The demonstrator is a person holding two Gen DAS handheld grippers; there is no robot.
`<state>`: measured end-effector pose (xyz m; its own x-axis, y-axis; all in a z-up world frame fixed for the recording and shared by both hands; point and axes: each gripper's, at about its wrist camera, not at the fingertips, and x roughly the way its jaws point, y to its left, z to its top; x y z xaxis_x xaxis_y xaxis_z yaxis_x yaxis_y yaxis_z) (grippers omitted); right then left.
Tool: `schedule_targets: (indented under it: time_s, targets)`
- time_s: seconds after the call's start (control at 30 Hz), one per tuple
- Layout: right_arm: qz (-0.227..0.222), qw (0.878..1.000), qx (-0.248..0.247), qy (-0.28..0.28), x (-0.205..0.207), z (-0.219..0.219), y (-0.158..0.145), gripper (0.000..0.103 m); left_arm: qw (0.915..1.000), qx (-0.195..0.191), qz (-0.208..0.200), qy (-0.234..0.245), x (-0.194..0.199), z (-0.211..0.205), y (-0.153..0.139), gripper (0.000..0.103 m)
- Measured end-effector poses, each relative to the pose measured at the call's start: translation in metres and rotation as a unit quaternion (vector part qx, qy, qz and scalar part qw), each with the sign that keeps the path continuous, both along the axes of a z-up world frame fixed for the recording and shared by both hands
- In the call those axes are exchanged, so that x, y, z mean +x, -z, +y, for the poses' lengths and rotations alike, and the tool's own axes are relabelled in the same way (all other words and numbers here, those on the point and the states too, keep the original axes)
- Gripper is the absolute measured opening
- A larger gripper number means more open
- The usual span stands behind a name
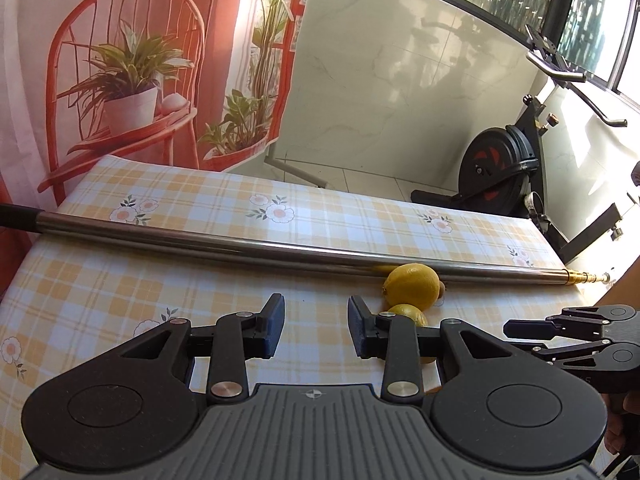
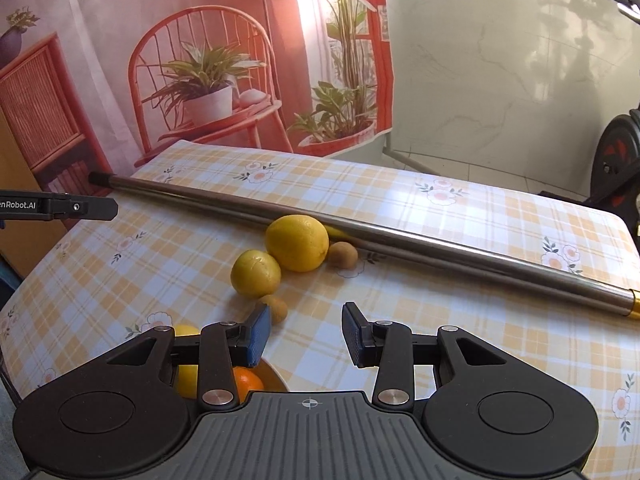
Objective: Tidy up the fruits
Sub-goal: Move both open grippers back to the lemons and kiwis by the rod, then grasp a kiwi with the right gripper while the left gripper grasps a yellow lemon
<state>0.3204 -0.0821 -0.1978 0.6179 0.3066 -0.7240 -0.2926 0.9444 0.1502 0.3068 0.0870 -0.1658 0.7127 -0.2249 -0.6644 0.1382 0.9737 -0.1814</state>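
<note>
Both my left gripper (image 1: 316, 326) and right gripper (image 2: 305, 334) are released, empty; at 11 o'clock two lemons (image 2: 297, 242), two kiwis (image 2: 343, 255).

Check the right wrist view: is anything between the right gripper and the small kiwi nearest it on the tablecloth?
Nothing visible. The right gripper, empty, sits just right of the kiwi, with only bare tablecloth between. The smaller lemon lies beyond the kiwi, not in the way.
</note>
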Motion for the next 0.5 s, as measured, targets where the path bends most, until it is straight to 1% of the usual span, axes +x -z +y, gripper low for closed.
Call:
schedule_targets:
  time_s: [0.2, 0.5]
  targets:
    - [0.028, 0.999, -0.015, -0.036, 0.029, 0.025, 0.023, 0.036, 1.0000, 0.000, 0.008, -0.006, 0.016, 0.005, 0.009, 0.041]
    - [0.057, 0.996, -0.022, -0.058, 0.055, 0.043, 0.046, 0.036, 0.9998, -0.004, 0.018, 0.001, 0.033, 0.001, 0.019, 0.042]
